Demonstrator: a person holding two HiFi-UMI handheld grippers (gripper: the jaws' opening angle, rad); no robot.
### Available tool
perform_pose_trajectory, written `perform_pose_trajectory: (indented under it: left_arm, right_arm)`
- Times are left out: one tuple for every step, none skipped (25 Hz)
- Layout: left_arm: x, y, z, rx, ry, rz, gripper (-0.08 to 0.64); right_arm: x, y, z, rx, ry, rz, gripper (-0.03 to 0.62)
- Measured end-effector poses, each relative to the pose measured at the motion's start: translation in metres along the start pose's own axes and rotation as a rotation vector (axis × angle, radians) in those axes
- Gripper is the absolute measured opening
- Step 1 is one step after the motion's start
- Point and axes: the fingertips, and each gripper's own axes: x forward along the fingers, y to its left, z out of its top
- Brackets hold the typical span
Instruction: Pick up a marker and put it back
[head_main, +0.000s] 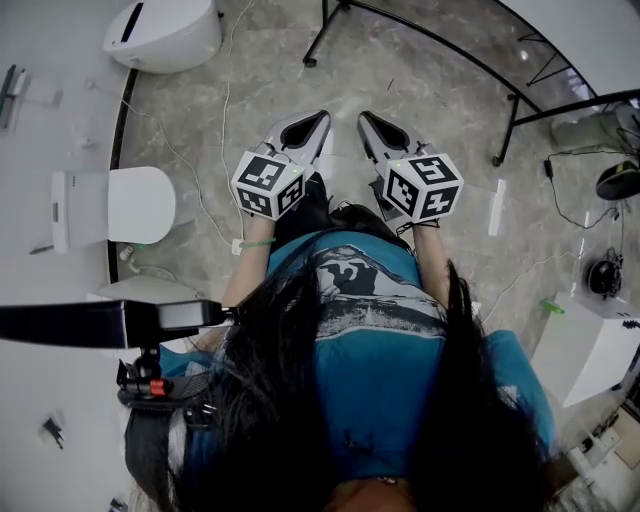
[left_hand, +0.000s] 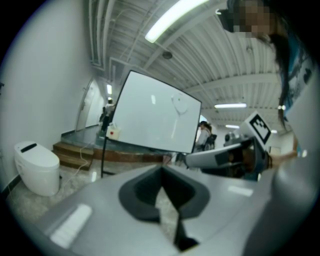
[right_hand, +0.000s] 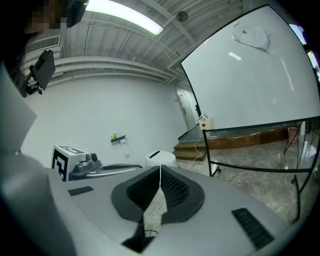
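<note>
Both grippers are held side by side in front of the person's chest, above the floor. My left gripper (head_main: 320, 118) is shut, its fingertips meeting with nothing between them (left_hand: 161, 168). My right gripper (head_main: 364, 118) is likewise shut and empty (right_hand: 160, 167). Each gripper shows in the other's view: the right one (left_hand: 189, 161) and the left one's marker cube (right_hand: 64, 162). A whiteboard (right_hand: 250, 75) on a black stand is ahead to the right, and its edge is at the top right of the head view (head_main: 590, 40). I can make out no marker in any view.
A white toilet (head_main: 165, 32) stands on the marble floor at the far left, another (head_main: 140, 205) nearer. The whiteboard stand's black legs (head_main: 510, 125) spread over the floor ahead. Cables and a white stick-shaped object (head_main: 497, 207) lie at the right. A white box (head_main: 590, 350) sits near right.
</note>
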Motion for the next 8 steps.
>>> perform_pose_trajectory:
  left_arm:
    - [-0.0002,0.0000,0.0004,0.002,0.001,0.000,0.003]
    - [-0.0001,-0.0003,0.0011,0.003,0.001,0.000,0.003]
    - [0.0004,-0.0005,0.0023,0.004,0.001,0.000,0.003]
    - [0.0011,-0.0006,0.0036,0.005,0.001,0.001,0.003]
    - [0.0021,-0.0006,0.0048,0.006,0.001,0.001,0.004]
    - [0.0030,-0.0006,0.0058,0.007,0.001,0.001,0.003]
    - [0.0040,-0.0006,0.0067,0.008,0.002,0.001,0.004]
    - [0.0049,-0.0007,0.0075,0.008,0.004,0.001,0.004]
  right_arm:
    - [-0.0007,-0.0001,0.0008,0.001,-0.003,-0.002,0.016]
    - [-0.0016,-0.0007,0.0018,0.002,-0.005,-0.003,0.017]
    - [-0.0023,-0.0017,0.0031,0.003,-0.008,-0.005,0.017]
    - [-0.0026,-0.0029,0.0045,0.004,-0.009,-0.006,0.017]
    - [-0.0027,-0.0043,0.0058,0.004,-0.010,-0.007,0.017]
    - [-0.0027,-0.0056,0.0071,0.005,-0.010,-0.008,0.017]
    - [-0.0028,-0.0069,0.0082,0.006,-0.010,-0.009,0.017]
    - [-0.0028,-0.0082,0.0092,0.006,-0.011,-0.010,0.017]
